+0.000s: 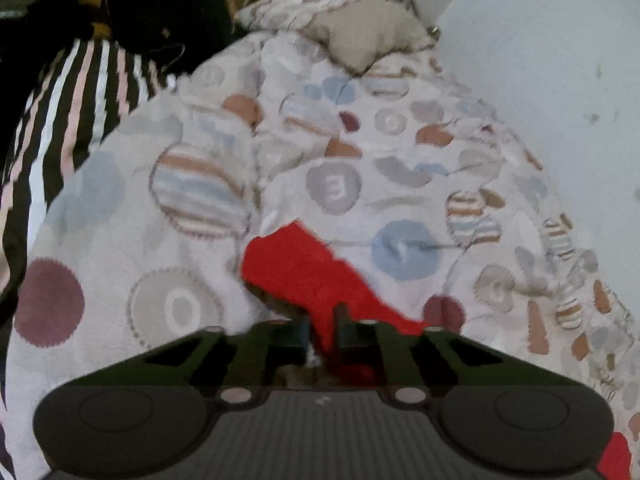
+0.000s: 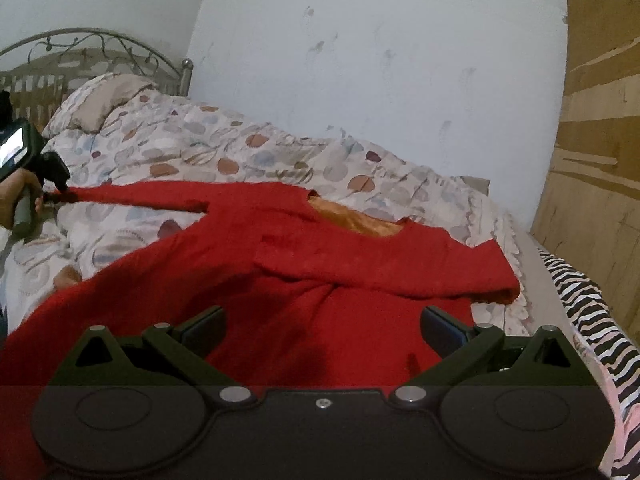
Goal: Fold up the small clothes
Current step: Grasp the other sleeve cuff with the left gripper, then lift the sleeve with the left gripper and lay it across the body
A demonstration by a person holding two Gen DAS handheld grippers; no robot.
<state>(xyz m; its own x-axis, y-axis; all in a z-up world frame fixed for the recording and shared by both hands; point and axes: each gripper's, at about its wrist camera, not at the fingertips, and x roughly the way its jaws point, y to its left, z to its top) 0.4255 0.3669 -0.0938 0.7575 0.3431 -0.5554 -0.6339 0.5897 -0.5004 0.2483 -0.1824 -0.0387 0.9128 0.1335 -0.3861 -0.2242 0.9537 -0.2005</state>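
A red long-sleeved garment (image 2: 320,248) lies spread on the patterned bed cover (image 2: 200,148), with an orange lining (image 2: 352,220) showing at its neck. My left gripper (image 1: 322,320) is shut on the end of one red sleeve (image 1: 296,264). In the right wrist view that sleeve is stretched out to the left, where a hand (image 2: 16,200) holds the left gripper (image 2: 60,194). My right gripper (image 2: 324,320) stands open just over the garment's body, both pads wide apart with nothing pinched between them.
A pillow (image 2: 104,100) and a metal headboard (image 2: 80,40) stand at the bed's far end. The white wall (image 2: 360,60) runs along the bed. A wooden board (image 2: 600,140) stands at the right. Black-and-white striped cloth (image 2: 580,312) lies at the bed's near edge, and striped fabric (image 1: 72,100) lies left of the sleeve.
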